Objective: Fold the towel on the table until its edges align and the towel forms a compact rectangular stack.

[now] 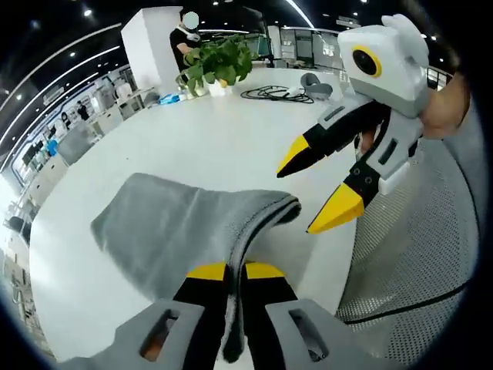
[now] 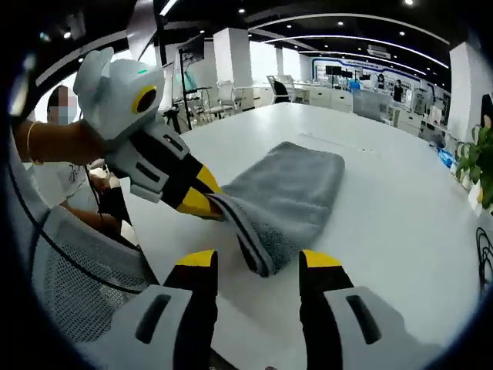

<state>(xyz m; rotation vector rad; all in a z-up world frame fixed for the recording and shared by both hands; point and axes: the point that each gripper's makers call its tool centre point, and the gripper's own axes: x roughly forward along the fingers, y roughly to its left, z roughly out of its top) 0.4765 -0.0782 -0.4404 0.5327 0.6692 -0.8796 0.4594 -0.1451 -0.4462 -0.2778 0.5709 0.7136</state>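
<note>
Two grippers are working one corner of the grey towel (image 2: 296,189): your left gripper (image 1: 234,271) is pinching the near folded edge between its yellow-tipped jaws, while your right gripper (image 2: 256,260) is standing spread apart with that same edge lying between its tips, not yet gripped. The towel is lying on the white table (image 2: 385,231), its long axis running away from you toward the far side, already doubled over once by the look of it. The left is the nearer tool and is doing the holding. Open tabletop is stretching beyond and to the right of the towel, so a forward fold looks unobstructed; the table edge and a mesh chair (image 2: 73,281) are sitting close behind the gripped corner, and a potted plant (image 1: 217,65) and cables (image 1: 277,94) are standing well apart.
</note>
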